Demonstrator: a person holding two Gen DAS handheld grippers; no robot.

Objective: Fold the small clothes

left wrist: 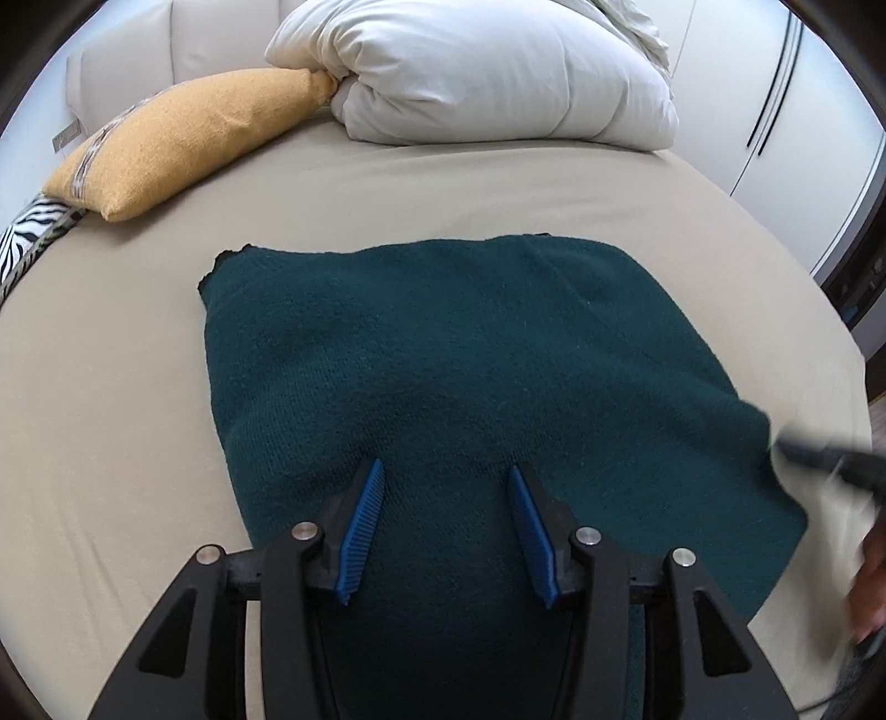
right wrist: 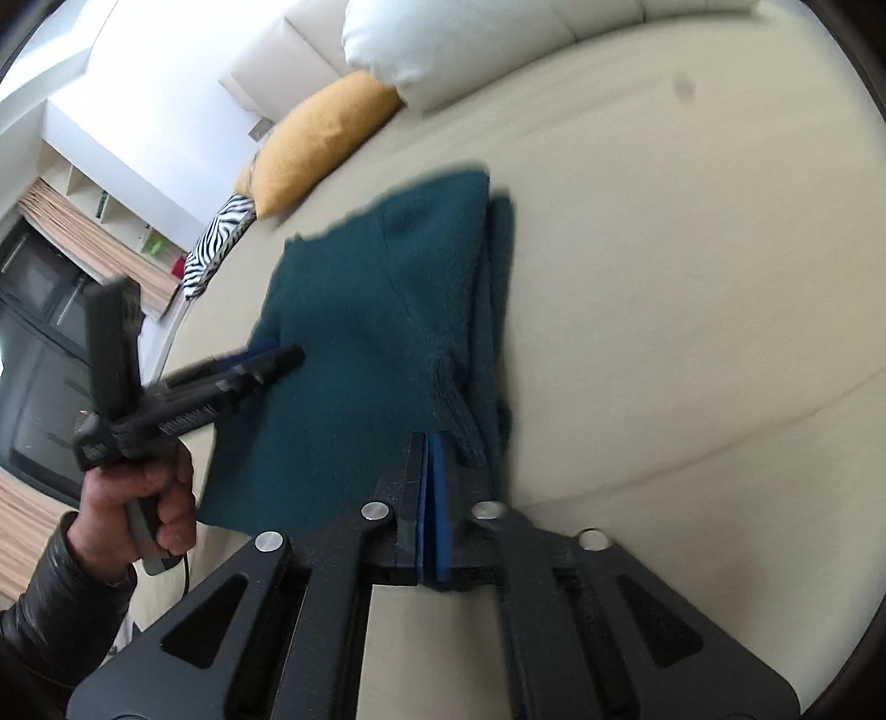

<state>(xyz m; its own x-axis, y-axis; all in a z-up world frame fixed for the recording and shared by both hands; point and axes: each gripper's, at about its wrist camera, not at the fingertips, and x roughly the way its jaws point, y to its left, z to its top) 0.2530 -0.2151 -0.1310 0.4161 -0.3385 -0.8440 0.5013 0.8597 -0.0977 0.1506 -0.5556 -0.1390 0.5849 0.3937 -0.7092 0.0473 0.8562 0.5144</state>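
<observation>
Right hand-held gripper [right wrist: 426,443], lower centre of frame: blue pads closed, apparently empty, beside the fringed edge of the dark teal knitted garment [right wrist: 376,310] on the beige bed sheet [right wrist: 692,277]. Left hand-held gripper [left wrist: 446,476] open above garment. Regrip near edge; fold toward far hem.

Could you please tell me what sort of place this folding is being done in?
Most likely a bedroom: the dark green garment lies on a bed with a beige sheet, a bundled white duvet and a mustard cushion sit by the pale padded headboard, and tall white wardrobe doors stand beside it.
</observation>
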